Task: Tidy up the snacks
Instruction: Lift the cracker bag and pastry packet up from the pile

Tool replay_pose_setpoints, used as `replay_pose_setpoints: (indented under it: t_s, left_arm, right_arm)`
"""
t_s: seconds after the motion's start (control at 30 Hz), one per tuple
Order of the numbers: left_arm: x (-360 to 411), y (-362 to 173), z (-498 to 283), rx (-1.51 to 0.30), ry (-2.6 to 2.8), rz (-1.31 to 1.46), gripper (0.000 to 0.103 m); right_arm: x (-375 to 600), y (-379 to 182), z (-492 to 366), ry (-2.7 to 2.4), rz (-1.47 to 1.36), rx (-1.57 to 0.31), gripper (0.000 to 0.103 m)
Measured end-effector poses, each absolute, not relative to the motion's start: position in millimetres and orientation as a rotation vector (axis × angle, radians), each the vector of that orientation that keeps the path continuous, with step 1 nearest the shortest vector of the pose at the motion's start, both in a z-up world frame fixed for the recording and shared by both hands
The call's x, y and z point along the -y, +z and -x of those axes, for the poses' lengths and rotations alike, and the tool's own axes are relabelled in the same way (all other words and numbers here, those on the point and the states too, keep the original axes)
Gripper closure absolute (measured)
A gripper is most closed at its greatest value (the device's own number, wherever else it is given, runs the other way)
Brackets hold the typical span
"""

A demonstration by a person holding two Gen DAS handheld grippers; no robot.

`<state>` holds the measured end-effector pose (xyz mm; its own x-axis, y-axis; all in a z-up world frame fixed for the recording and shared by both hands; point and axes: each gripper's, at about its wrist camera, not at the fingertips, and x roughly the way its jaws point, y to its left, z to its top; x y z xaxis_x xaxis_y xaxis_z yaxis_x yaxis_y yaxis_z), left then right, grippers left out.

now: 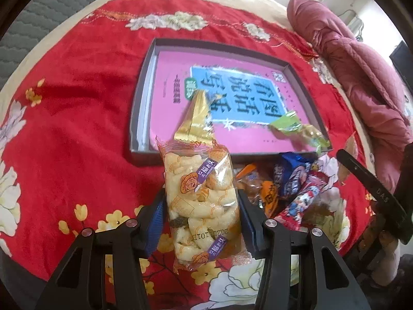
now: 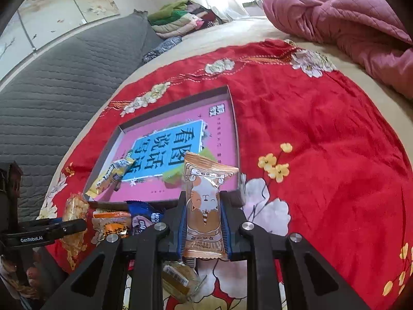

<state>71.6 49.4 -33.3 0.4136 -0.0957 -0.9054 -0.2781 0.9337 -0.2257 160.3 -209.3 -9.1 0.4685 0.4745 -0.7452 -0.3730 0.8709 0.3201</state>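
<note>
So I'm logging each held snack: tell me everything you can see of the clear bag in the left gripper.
The clear bag of puffed snacks is a transparent plastic pouch with crimped orange-printed ends, purple labels and a cartoon face, filled with pale yellow curls. It stands lengthwise between the left gripper's blue-padded fingers, which press its sides, lifted above the red floral cloth, near the box.

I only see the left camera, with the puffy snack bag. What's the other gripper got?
Observer: The right gripper is shut on a cat packet, orange and white.
Operator: Is anything hiding under it?
Observer: Yes, a clear-wrapped yellow snack lies on the red cloth below that gripper.
Operator: What's far behind the box?
Observer: Folded blankets are stacked past the gray mat, beyond the box.
</note>
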Motion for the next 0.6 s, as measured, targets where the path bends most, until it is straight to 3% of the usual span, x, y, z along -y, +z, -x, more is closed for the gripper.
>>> replay_pose_setpoints:
  t_s: [0.6]
  left_arm:
    - [-40.8, -2.9, -98.2, -1.06, 0.11, 0.348, 0.05]
  right_arm:
    - [196.8, 7.9, -170.4, 0.562, -0.079, -0.844, 0.08]
